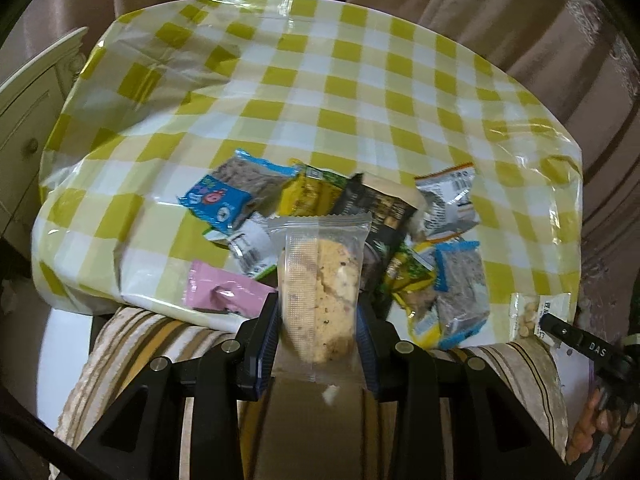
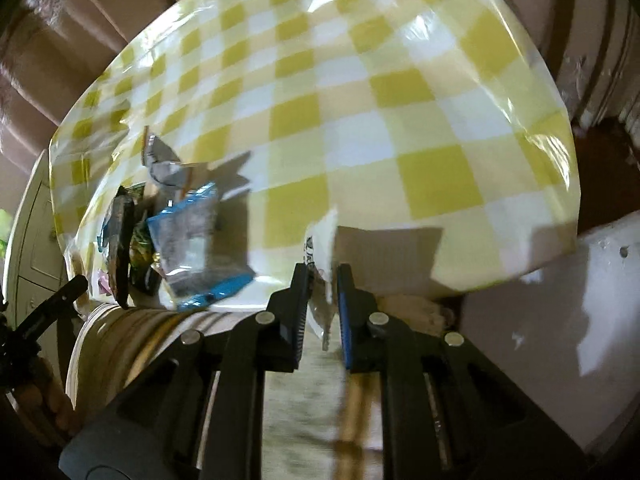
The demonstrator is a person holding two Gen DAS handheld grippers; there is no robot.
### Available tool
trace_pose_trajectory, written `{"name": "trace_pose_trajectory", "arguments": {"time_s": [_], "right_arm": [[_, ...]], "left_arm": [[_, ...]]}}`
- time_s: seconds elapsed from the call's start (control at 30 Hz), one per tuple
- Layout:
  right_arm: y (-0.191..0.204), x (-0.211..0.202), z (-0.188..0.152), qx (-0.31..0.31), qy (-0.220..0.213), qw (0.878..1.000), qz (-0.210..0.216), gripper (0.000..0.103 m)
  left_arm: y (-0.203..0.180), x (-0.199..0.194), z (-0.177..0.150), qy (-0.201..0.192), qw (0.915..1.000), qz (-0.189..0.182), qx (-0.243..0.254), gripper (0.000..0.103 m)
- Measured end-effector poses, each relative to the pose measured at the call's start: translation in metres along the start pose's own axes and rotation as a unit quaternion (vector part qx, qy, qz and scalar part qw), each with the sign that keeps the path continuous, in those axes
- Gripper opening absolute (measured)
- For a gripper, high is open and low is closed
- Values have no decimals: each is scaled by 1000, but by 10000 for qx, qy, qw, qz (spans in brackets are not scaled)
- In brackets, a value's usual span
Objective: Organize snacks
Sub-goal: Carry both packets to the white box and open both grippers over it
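Clearly left claw (image 1: 318, 320) clamped on clear cookie packet (image 1: 320, 280), right claw (image 2: 323, 280) seemingly pinching small white packet (image 2: 322, 240).

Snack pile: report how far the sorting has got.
Nothing looks sorted yet: the mixed packets lie heaped near the table's front edge. In hand: the left tongs clamp a clear-wrapped biscuit, and the right tongs pinch a small clear packet. The heap remains.
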State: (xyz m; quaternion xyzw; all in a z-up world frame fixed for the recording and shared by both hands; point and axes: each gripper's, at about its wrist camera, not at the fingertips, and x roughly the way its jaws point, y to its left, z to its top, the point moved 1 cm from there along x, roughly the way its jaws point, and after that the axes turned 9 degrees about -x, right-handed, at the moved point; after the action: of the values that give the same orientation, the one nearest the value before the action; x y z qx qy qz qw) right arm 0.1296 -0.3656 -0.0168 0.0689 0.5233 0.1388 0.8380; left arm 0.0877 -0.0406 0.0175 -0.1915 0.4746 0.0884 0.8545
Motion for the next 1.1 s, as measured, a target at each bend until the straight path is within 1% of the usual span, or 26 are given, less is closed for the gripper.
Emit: {"name": "trace_pose_trajectory", "arguments": {"time_s": [0.03,0.1,0.17,0.2,0.23,0.3,0.33,0.37,0.43,0.5,0.63,0.7,0.77,0.83,0.9,0.97,1.03,1.07,1.1], "right_arm": [[-3,2,0,-12,15,10000,74,18],[-8,6,2,-4,54,9998,185,24],[-10,11,5,-20,95,9996,262,27],[-11,14,6,-28,123,9993,340,31],[-11,18,7,-42,157,9989,435,31],[-9,23,8,-88,211,9974,683,31],[-9,25,9,-115,213,9972,708,31],[-7,26,9,-152,209,9969,741,25],[-5,25,8,-196,164,9961,846,24],[-10,22,6,-63,54,9956,930,23],[-26,7,3,172,-208,9950,959,23],[-37,-4,1,292,-305,9948,923,23],[-54,-17,-5,466,-413,9948,810,23],[-75,-34,-14,611,-541,9954,509,23],[-94,-48,-24,770,-607,9949,252,23],[-114,-59,-36,944,-620,9936,61,23],[-132,-64,-49,1115,-585,9920,-130,23],[-139,-66,-54,1173,-560,9913,-203,23],[-147,-66,-61,1257,-510,9902,-338,23]], "left_arm": [[-3,1,0,17,10000,-9,26,37],[-9,2,-1,41,9999,-37,89,37],[-15,1,-2,34,9998,-61,164,37],[-19,0,-3,35,9998,-78,205,37],[-22,0,-4,42,9996,-92,248,37],[-30,1,-6,72,9993,-126,338,37],[-33,1,-7,80,9992,-136,366,37],[-37,1,-8,94,9990,-155,408,37],[-47,2,-10,113,9984,-192,520,37],[-57,1,-11,103,9976,-234,640,37],[-83,0,-15,113,9949,-362,931,37],[-101,0,-18,156,9922,-487,1137,37],[-122,1,-24,245,9879,-676,1373,37],[-147,1,-32,374,9815,-903,1644,37],[-175,3,-44,531,9725,-1129,1965,37],[-204,7,-58,779,9608,-1395,2267,37],[-233,14,-74,1099,9468,-1646,2536,37],[-244,17,-80,1235,9416,-1707,2627,37],[-258,21,-88,1403,9335,-1794,2769,37]]}}
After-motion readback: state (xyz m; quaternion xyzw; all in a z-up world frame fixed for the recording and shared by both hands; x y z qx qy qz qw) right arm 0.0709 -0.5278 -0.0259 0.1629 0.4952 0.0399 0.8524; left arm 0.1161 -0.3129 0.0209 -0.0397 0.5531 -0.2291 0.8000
